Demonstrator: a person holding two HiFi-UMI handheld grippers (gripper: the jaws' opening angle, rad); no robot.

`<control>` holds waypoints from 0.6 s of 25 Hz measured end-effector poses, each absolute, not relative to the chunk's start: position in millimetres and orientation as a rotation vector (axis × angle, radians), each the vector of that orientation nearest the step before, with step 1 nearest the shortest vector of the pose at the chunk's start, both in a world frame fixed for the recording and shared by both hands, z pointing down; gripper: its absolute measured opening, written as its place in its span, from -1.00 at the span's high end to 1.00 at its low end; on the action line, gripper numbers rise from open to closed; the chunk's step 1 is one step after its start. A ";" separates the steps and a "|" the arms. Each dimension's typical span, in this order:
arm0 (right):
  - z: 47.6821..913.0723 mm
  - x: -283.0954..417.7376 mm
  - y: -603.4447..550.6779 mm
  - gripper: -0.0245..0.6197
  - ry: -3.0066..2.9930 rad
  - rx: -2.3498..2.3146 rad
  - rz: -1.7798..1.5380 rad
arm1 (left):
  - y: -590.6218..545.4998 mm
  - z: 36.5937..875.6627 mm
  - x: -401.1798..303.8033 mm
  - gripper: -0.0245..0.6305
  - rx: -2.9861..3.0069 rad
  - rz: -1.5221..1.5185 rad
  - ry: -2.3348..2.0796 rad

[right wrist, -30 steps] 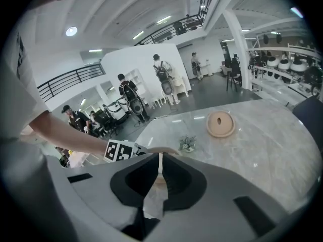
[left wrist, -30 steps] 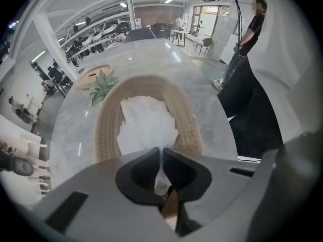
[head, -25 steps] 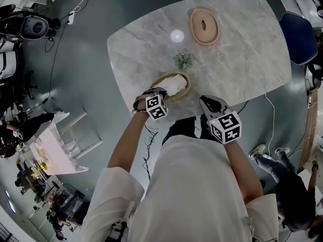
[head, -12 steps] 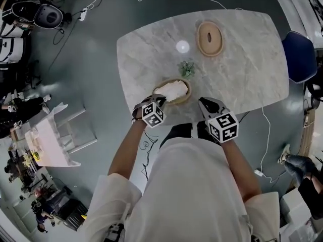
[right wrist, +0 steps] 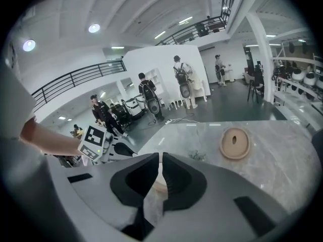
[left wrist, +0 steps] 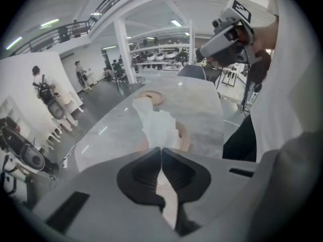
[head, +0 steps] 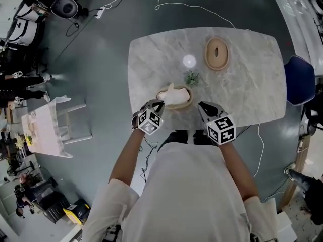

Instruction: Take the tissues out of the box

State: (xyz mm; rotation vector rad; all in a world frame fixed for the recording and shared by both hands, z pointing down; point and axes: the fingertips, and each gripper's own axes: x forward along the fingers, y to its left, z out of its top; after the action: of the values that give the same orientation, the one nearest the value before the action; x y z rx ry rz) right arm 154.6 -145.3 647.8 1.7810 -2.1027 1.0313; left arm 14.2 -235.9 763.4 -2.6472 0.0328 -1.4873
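Observation:
A round wooden tissue box (head: 185, 103) sits near the front edge of the marble table (head: 252, 84). A white tissue (head: 172, 94) rises out of it in a peak. My left gripper (head: 160, 104) is at the box's front left, shut on the near edge of that tissue (left wrist: 156, 125), which stands just past the jaw tips (left wrist: 161, 151). My right gripper (head: 201, 106) hovers over the table edge to the right of the box, shut with nothing held (right wrist: 160, 158). The box's rim (left wrist: 184, 136) shows behind the tissue.
A wooden lid with a slot (head: 217, 53) lies at the back of the table, with a small plant (head: 191, 77) and a white disc (head: 189, 61) before it. A blue chair (head: 298, 79) stands at right, a white rack (head: 48, 127) at left. People stand in the hall.
The left gripper has drawn back from over the box toward the table's front edge, and the tissue now stands up out of the box. The head view has risen away from the table.

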 end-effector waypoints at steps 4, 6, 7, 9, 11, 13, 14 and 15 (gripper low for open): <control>636.6 154.7 -146.4 0.78 -2.141 1.749 0.977 | -235.5 732.3 13.5 0.88 -2.741 -1.411 0.185; 630.7 156.6 -147.7 0.79 -2.157 1.737 0.950 | -236.6 717.8 13.0 0.88 -2.789 -1.369 0.264; 628.0 156.9 -147.7 0.79 -2.164 1.730 0.938 | -236.4 710.5 11.5 0.88 -2.811 -1.350 0.304; 621.6 155.0 -147.5 0.79 -2.178 1.712 0.910 | -235.4 695.2 5.7 0.88 -2.846 -1.310 0.378; 611.7 152.0 -149.5 0.79 -2.193 1.689 0.877 | -235.5 678.8 -2.2 0.88 -2.872 -1.270 0.443; 598.9 149.6 -152.9 0.78 -2.209 1.670 0.841 | -236.1 659.9 -9.0 0.88 -2.902 -1.223 0.505; 592.8 148.5 -154.6 0.79 -2.218 1.661 0.823 | -236.1 649.8 -11.3 0.88 -2.922 -1.195 0.532; 587.5 147.6 -156.0 0.78 -2.228 1.653 0.805 | -235.9 639.9 -12.9 0.88 -2.944 -1.161 0.557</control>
State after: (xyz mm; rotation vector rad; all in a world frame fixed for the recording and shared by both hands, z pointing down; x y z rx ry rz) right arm 147.6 -156.0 587.5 1.6528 -2.2276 0.8053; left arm -12.9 -235.9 639.9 -2.9442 0.5575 -1.1605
